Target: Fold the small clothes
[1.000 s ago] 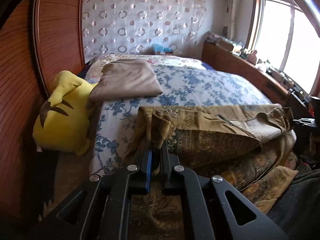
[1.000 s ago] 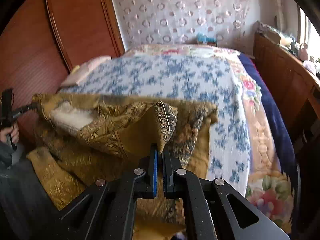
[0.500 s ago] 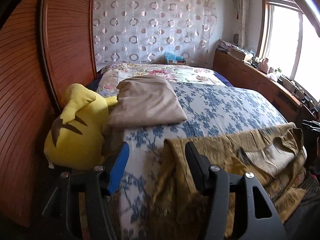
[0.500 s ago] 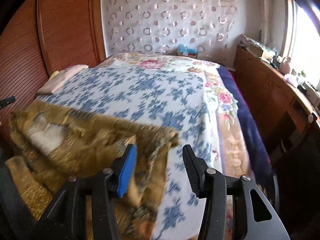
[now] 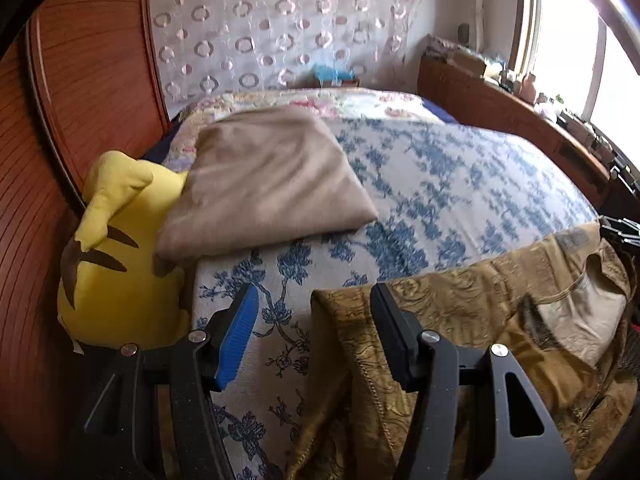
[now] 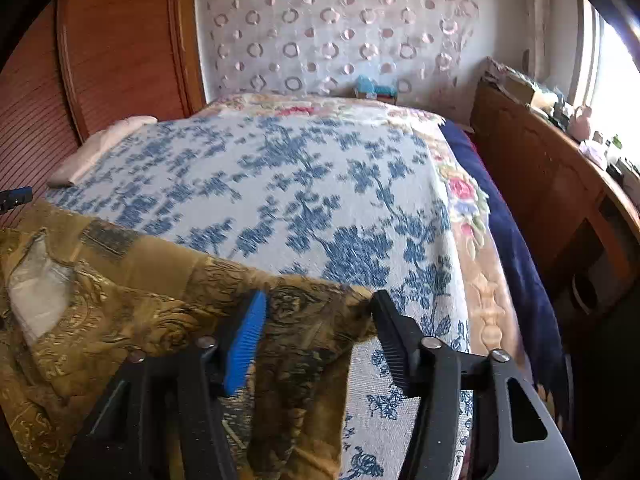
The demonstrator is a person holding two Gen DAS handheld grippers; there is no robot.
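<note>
Only left wrist view: yellow plush toy (image 5: 116, 248), folded beige cloth (image 5: 264, 180).
Only right wrist view: navy blanket edge (image 6: 516, 240).
Both: gold paisley garment (image 5: 472, 320) (image 6: 152, 312) on blue-floral bedspread (image 5: 440, 184) near edge.
Left gripper (image 5: 314, 312), right gripper (image 6: 318, 312): jaws just parted, gripping nothing, garment corner between.

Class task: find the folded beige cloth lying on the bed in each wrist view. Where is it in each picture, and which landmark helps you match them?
Left wrist view: the folded beige cloth lies large at centre-left, beside the yellow plush toy.
Right wrist view: the same cloth is a small strip at the far left edge of the bed.
Shared landmark: the circle-patterned curtain.
</note>
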